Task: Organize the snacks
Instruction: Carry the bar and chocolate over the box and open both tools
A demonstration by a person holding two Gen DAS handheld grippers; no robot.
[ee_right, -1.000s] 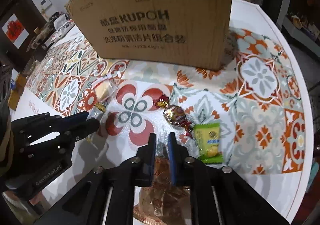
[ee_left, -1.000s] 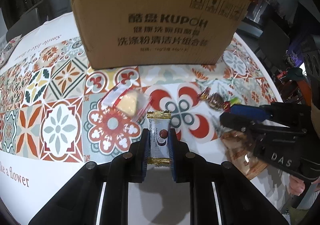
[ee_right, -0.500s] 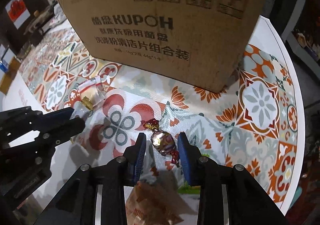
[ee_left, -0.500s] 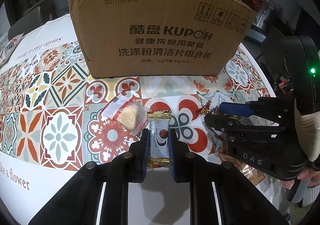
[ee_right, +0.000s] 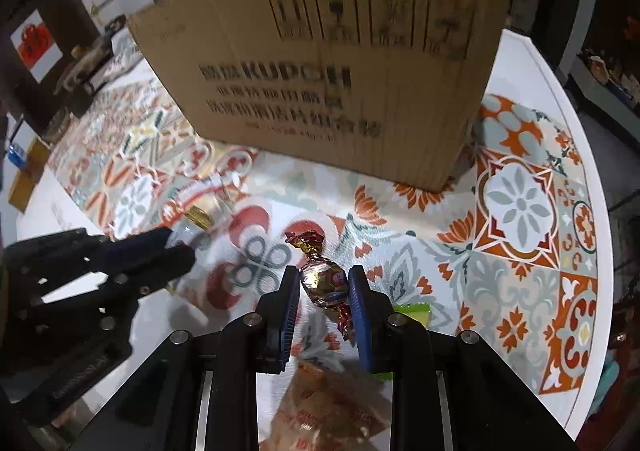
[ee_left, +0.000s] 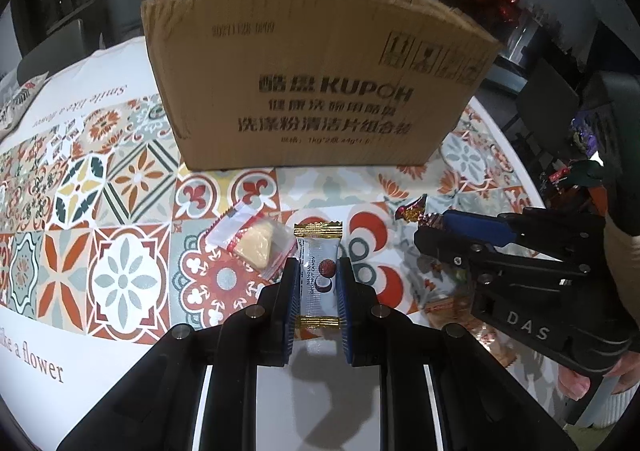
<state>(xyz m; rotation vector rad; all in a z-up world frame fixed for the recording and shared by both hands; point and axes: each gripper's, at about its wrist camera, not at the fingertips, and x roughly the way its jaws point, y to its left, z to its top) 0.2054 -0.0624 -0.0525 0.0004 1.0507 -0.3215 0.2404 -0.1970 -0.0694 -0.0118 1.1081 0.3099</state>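
Left wrist: patterned tablecloth [ee_left: 120,211]; dim room; each hand-held gripper [ee_left: 318,283] pinching a snack.

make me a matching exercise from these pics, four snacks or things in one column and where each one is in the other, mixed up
Things:
1. white packet with gold ends
2. twist-wrapped foil candy
3. clear packet with a yellow piece
4. cardboard box

Places:
A. standing on the patterned tablecloth behind all the snacks
B. clamped in the right tongs
C. lying free on the cloth, just left of the left tongs
D. clamped in the left tongs

Pairs: 1-D, 2-B, 3-C, 4-A
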